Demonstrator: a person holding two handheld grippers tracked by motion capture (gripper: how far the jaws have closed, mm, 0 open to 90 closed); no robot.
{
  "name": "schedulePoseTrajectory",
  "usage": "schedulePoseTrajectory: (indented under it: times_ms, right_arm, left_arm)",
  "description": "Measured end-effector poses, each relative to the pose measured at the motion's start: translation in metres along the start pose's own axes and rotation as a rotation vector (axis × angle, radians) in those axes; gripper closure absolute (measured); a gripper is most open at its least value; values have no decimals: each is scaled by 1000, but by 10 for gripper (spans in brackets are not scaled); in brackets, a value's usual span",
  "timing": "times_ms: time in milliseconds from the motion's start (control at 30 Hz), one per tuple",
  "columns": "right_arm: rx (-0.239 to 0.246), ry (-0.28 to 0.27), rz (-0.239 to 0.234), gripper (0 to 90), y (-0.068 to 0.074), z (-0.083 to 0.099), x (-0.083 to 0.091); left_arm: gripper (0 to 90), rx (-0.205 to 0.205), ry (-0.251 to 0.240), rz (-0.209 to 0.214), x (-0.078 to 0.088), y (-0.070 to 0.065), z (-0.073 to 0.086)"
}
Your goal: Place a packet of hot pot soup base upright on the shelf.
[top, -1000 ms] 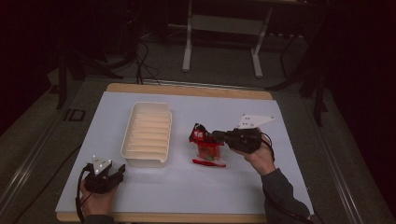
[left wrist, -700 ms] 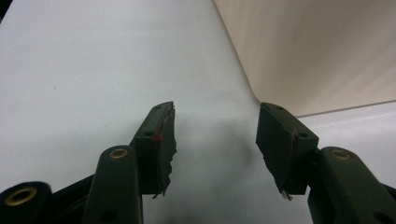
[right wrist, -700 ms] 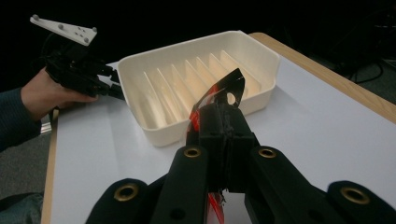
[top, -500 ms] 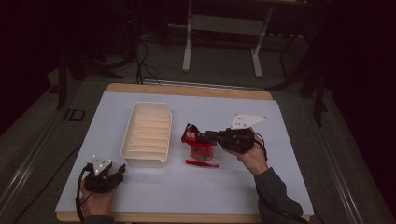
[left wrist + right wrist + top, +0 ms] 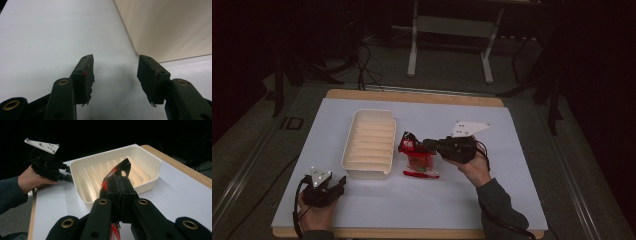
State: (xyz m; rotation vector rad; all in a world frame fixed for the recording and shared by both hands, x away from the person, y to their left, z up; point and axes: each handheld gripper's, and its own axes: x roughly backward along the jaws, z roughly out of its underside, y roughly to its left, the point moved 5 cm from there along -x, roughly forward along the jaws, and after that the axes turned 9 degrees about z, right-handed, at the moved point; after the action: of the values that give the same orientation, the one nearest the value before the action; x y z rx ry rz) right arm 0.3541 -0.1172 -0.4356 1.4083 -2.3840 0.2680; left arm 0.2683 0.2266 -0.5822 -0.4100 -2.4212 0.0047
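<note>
From the left: my left gripper (image 5: 323, 189) rested on the bench (image 5: 422, 210) just off the near left corner of the white ribbed tray (image 5: 369, 143). In the left gripper view its fingers (image 5: 86, 77) stood spread apart with only bare bench between them, and the tray's outer wall (image 5: 172, 27) rose just beyond the right one.

Right of the tray, my right gripper (image 5: 426, 145) had its fingers clenched on the top edge of a red snack packet (image 5: 416, 156). The packet hung just beside the tray's right wall, its lower end near or on the bench; I could not tell which.

To do this carry well, I judged I should lift the packet higher than the rim before crossing, keep the grip firm, and release only once the packet sat over the ribs, lengthwise along them.

The high view gave the gap between packet and tray wall, which the right gripper view hid behind its own fingers. That view, in turn, showed the packet's black-and-red corner (image 5: 122, 168) poking up past the clenched fingers, with the tray's ribbed floor empty beyond.
</note>
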Motion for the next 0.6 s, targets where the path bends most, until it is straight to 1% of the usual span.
schedulePoseTrajectory:
  times_ms: [267,433,600]
  right_arm:
    - [-4,-18,-12,889,4,-6,-7]
    - [-15,-30,-22,889,6,-11,-12]
    - [-19,-44,-34,889,9,-16,-17]
  left_arm:
    - [471,-1,2,0,0,0,0]
    - [471,-4,3,1,0,0,0]
    - [471,1,-1,0,0,0,0]
